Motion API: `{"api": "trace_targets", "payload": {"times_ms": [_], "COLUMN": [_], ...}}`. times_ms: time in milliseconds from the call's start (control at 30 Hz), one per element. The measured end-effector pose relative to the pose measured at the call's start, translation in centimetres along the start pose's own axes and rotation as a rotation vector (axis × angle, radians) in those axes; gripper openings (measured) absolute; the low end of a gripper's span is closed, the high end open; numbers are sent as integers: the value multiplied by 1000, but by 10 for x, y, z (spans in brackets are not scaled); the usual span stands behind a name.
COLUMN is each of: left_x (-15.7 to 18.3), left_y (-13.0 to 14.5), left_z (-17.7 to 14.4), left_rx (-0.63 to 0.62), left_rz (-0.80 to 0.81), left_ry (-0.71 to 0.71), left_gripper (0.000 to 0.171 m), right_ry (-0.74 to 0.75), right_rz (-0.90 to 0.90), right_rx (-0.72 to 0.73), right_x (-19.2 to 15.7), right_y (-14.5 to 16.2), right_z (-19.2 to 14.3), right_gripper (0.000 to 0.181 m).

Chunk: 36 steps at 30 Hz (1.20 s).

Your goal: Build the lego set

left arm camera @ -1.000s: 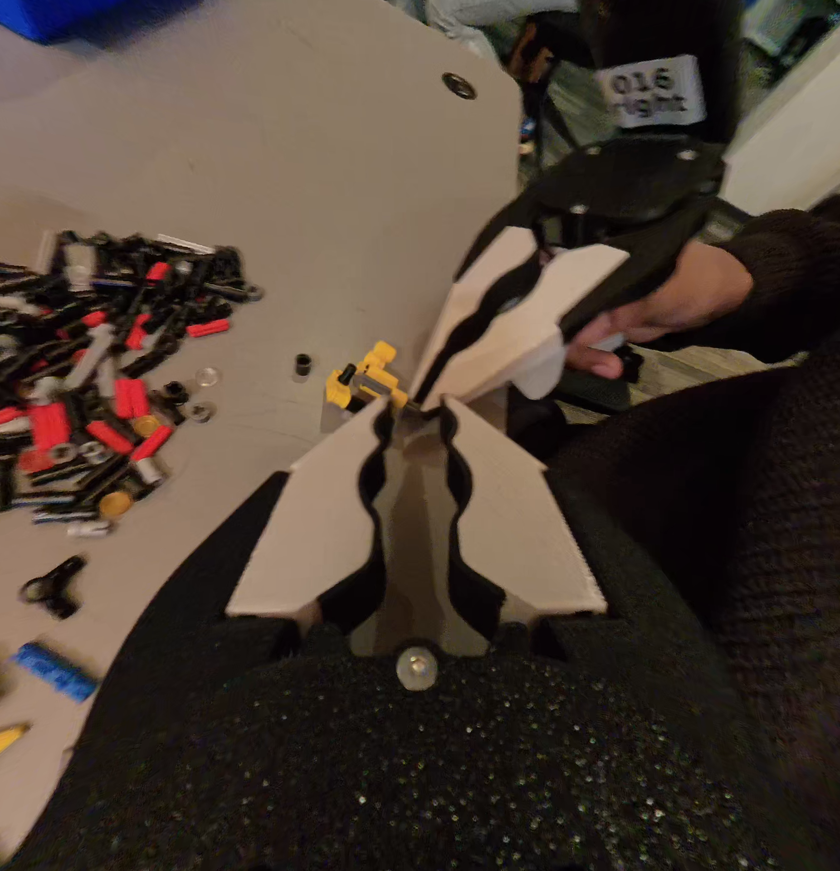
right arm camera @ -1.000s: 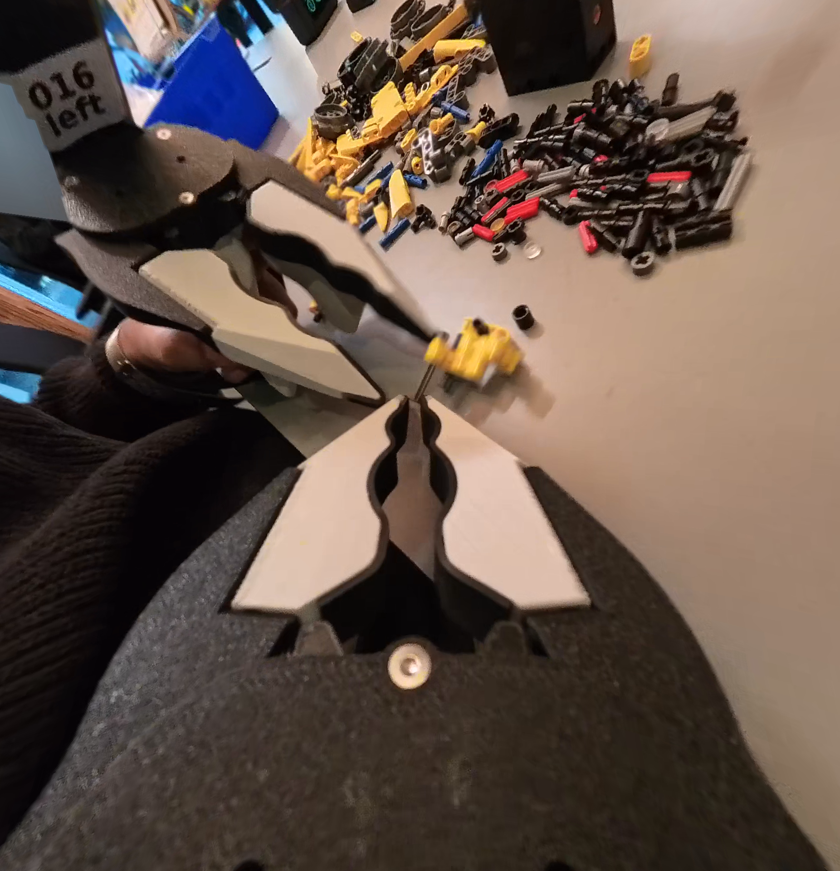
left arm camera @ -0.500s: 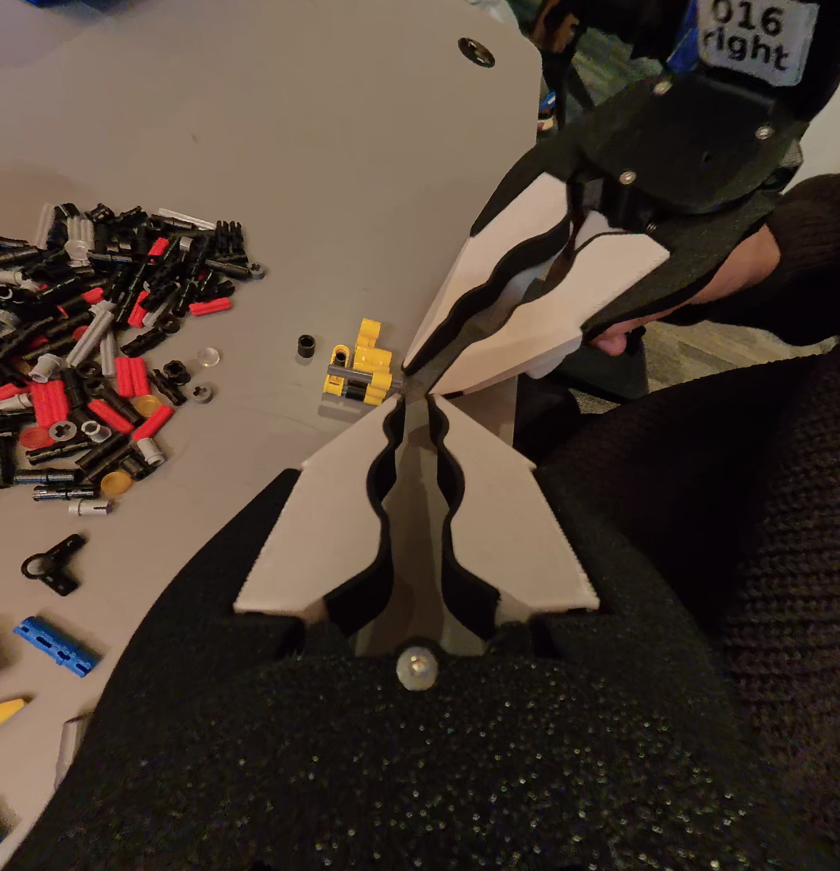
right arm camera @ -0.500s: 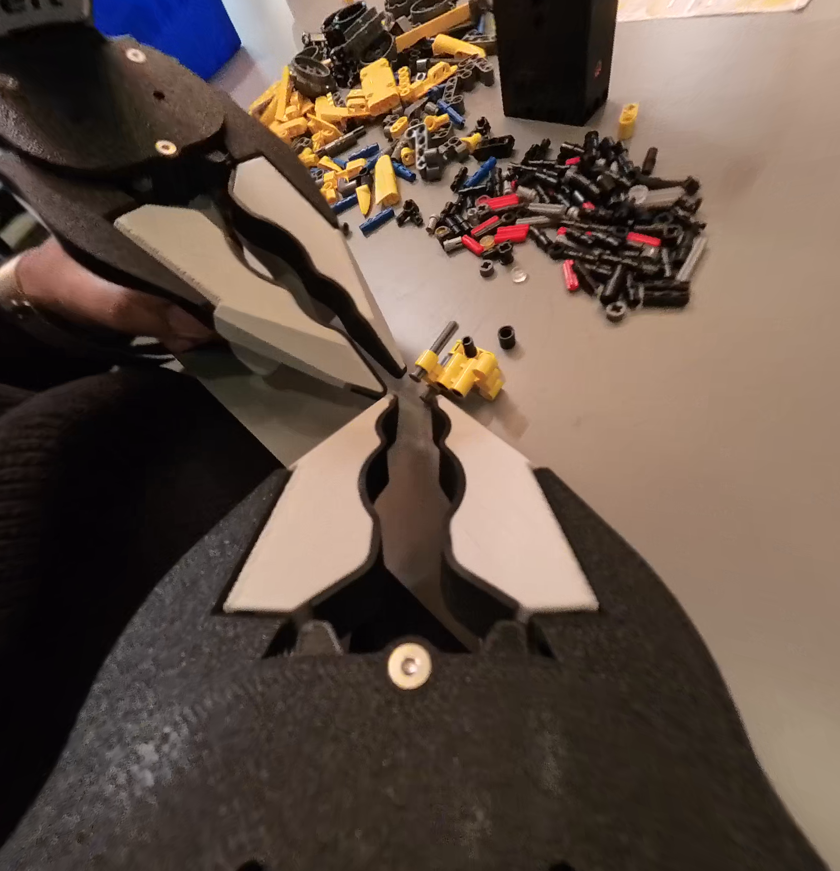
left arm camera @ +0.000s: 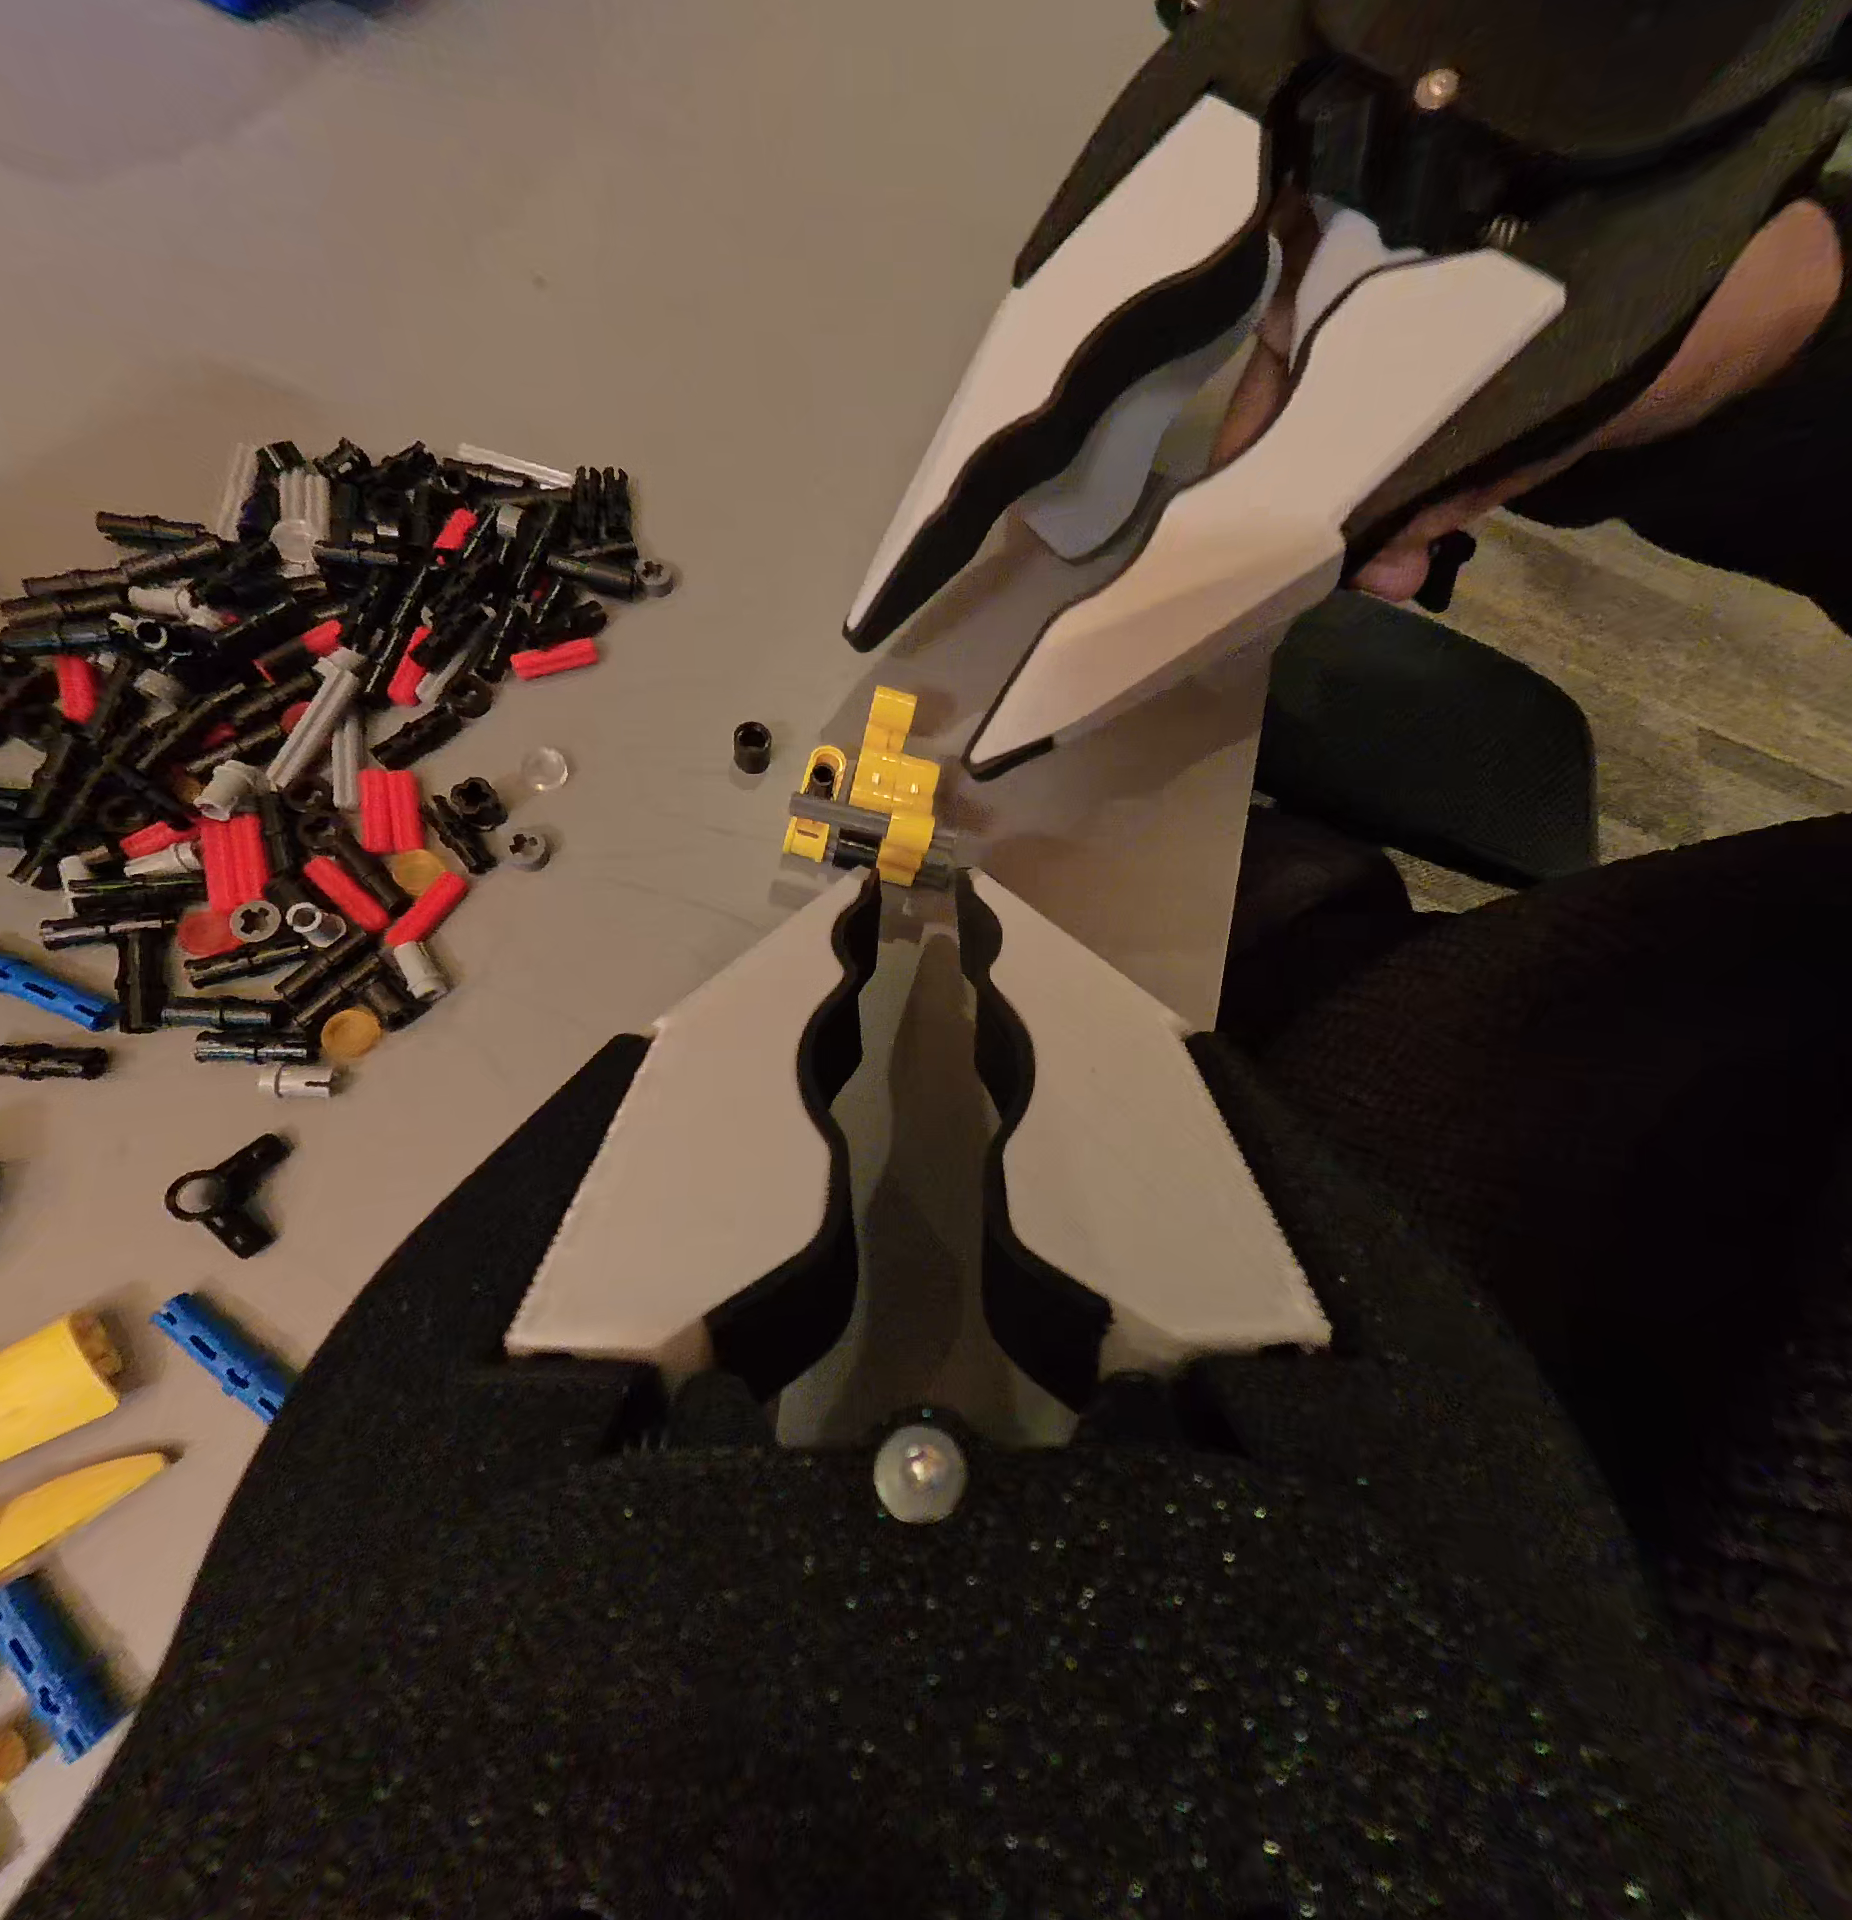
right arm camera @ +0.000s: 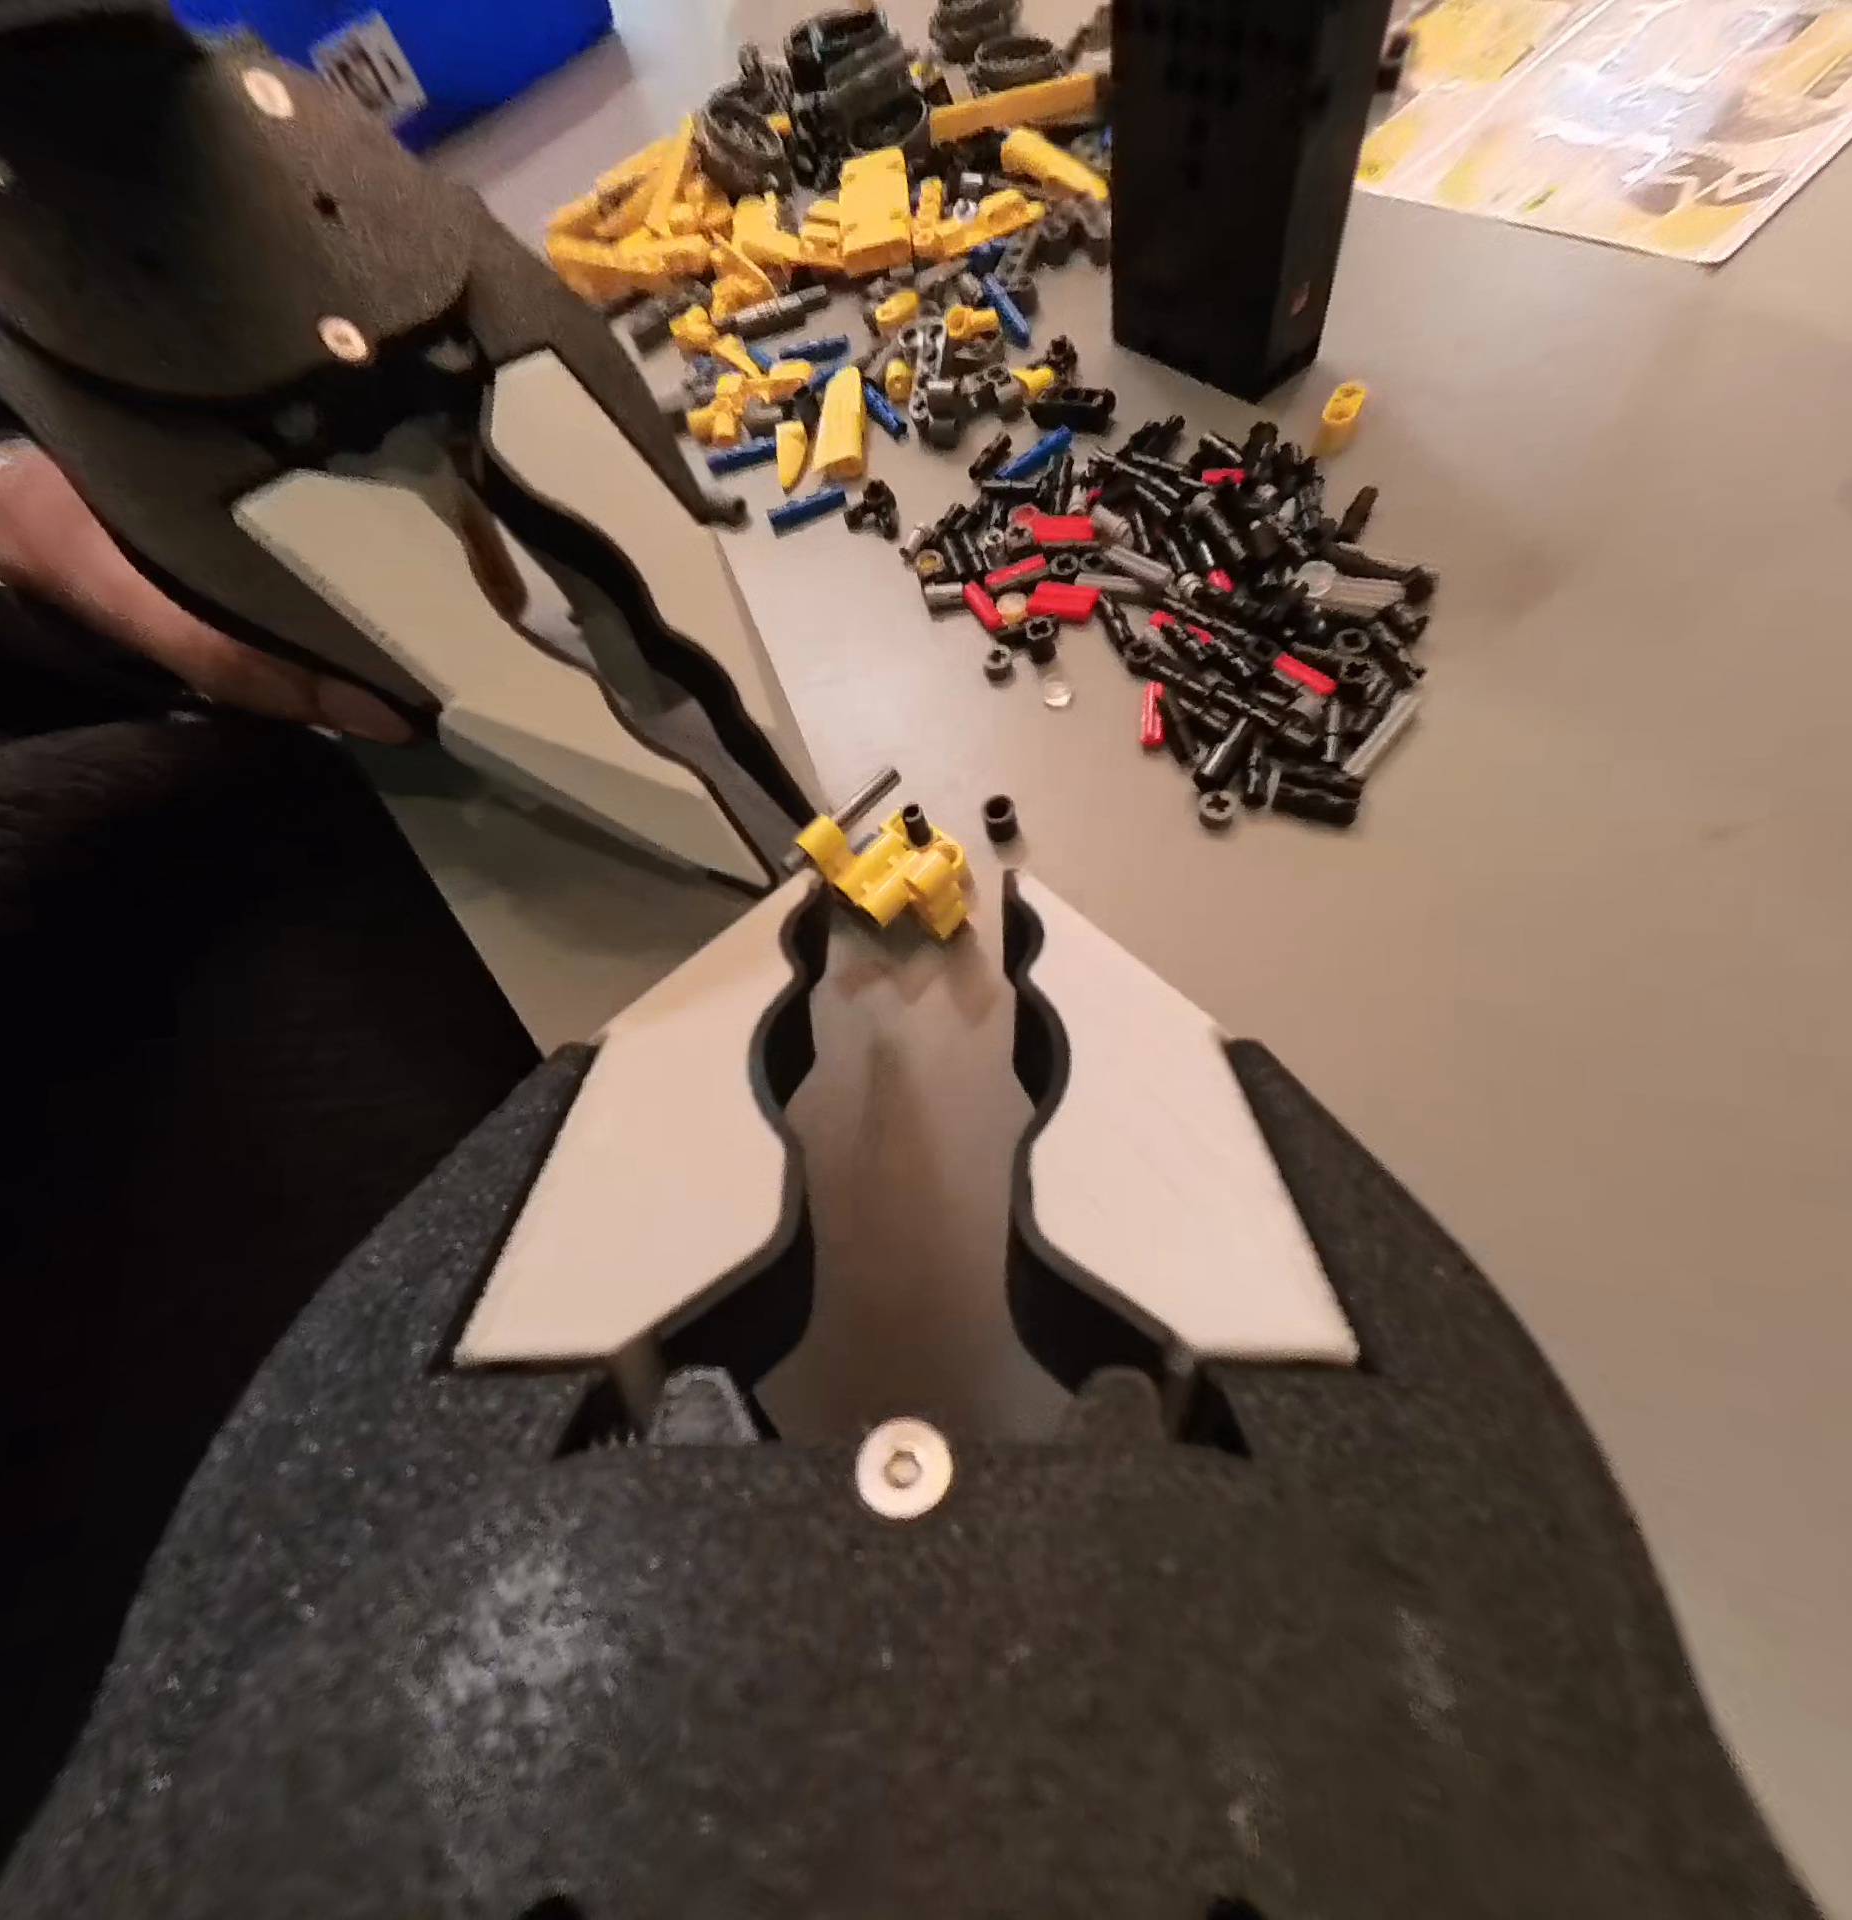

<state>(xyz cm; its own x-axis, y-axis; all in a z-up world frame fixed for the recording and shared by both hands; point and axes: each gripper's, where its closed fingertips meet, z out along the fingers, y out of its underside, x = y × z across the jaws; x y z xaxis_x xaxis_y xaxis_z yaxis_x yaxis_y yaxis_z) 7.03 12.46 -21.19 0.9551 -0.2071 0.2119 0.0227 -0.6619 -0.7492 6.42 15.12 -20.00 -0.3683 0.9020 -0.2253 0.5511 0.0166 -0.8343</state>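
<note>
**While both tongs meet at a small yellow assembly**

Where the grey desk (right arm camera: 1524, 1039) nears its edge, a small yellow brick assembly (left arm camera: 875, 805) with a dark grey axle (right arm camera: 868, 795) through it sits at the tips of both tools. The left tongs (left arm camera: 914, 881) are drawn nearly together, their tips at the assembly's near end where the axle pokes out; whether they truly pinch the axle cannot be told. The right tongs (right arm camera: 911, 883) are spread, a clear gap between the fingers, with the assembly just ahead of that gap and nearer the left finger. In the left wrist view the right tongs hang just beside and above the assembly, apart from it.

A lone black bush (left arm camera: 754, 747) stands just beside the assembly. Farther off lies a pile of black, red and grey pins (right arm camera: 1192, 613), beyond it a heap of yellow and blue parts (right arm camera: 828, 239), a tall black box (right arm camera: 1228, 187) and a printed booklet (right arm camera: 1628, 114).
</note>
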Motion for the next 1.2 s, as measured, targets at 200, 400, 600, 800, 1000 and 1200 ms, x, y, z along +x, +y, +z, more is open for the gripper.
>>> {"api": "trace_targets", "payload": {"times_ms": [200,400,600,800,1000,1200], "left_x": [-2,-3,-3,-4,-4,-7], "left_y": [4,5,5,5,2,2], "left_z": [6,8,8,8,5,5], "left_rx": [-45,-59,-60,-57,-37,-30], "left_rz": [13,64,72,67,25,-9], "left_ry": [-23,-65,-70,-72,-39,-29], "left_gripper": [15,14,14,14,14,15], "right_ry": [-100,-91,-69,-51,-27,66], "right_rz": [1,-20,-88,-140,-203,-374], "right_rx": [-22,-63,-130,-154,-157,-139], "right_x": [-3,-2,-1,-3,-3,-3], "right_y": [-2,2,10,12,13,11], "right_z": [2,5,8,11,10,8], "right_gripper": [32,27,27,23,21,21]}}
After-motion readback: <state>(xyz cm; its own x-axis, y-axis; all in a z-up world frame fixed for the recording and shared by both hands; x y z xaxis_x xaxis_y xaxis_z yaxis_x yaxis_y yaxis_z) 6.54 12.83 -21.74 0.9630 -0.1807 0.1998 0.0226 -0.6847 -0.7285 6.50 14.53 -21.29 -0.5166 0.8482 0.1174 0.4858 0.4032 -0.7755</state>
